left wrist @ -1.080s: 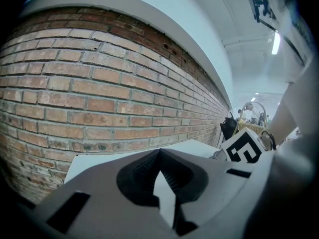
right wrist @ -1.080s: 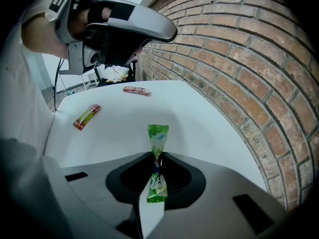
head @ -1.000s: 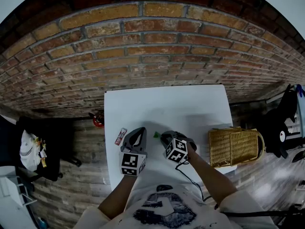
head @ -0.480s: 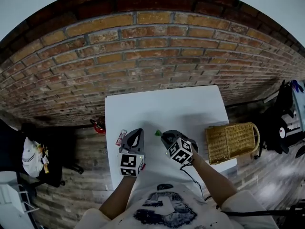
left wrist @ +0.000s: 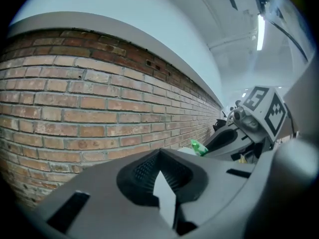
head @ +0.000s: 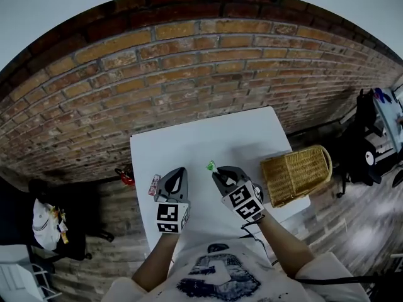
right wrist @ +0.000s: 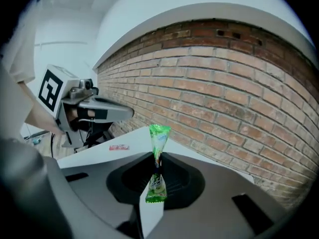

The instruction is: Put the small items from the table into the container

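A green sachet (right wrist: 158,156) is pinched upright in the right gripper (head: 216,170), whose jaws are closing on it, and is held above the white bench (head: 201,140); the left gripper (head: 181,170) is pressed together with nothing in it; a red-and-white packet (head: 154,184) is seen lying at the bench's left edge; a wicker basket (head: 296,173) is set at its right edge.

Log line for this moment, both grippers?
left gripper: shut, empty | right gripper: fingers closing on green packet, above table | red-white packet: on table | wicker basket: table's right edge
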A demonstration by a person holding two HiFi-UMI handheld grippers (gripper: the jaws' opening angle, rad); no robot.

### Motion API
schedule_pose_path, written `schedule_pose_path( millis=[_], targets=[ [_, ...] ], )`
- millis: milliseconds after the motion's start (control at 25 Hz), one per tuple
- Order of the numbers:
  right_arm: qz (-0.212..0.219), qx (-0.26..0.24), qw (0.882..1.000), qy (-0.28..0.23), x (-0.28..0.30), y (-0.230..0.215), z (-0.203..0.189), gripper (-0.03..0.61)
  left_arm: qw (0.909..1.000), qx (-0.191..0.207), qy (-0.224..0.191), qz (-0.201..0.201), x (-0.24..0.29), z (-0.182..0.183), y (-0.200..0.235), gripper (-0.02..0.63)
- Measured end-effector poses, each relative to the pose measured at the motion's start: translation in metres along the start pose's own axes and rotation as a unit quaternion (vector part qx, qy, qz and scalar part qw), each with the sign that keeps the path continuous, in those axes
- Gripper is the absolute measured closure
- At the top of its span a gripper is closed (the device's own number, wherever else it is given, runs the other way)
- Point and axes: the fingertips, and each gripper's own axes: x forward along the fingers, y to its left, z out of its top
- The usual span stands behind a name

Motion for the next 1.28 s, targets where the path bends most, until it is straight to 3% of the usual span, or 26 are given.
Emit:
schedule_pose_path(
  millis=[480,800,1280],
  targets=[
    [-0.109,0.093,0.989,-0.037,-0.078,-0.049,-0.014,0.52,0.9959,0.017,-0.005,-0.089,0.033,0.016,-0.072,0.566],
    [-0.175,0.124,0.976,-0.027,-0.133,-0.086,-0.043,0.52,0.9876,0.022,-0.007,-0.155,0.06,0.023,-0.138,0.566],
    [-0.251,0.151,0.956,-0.005,-0.199,-0.134,-0.082,0.522,0.9755,0.02,-0.003,-0.219,0.095,0.031,-0.213,0.566]
  ],
)
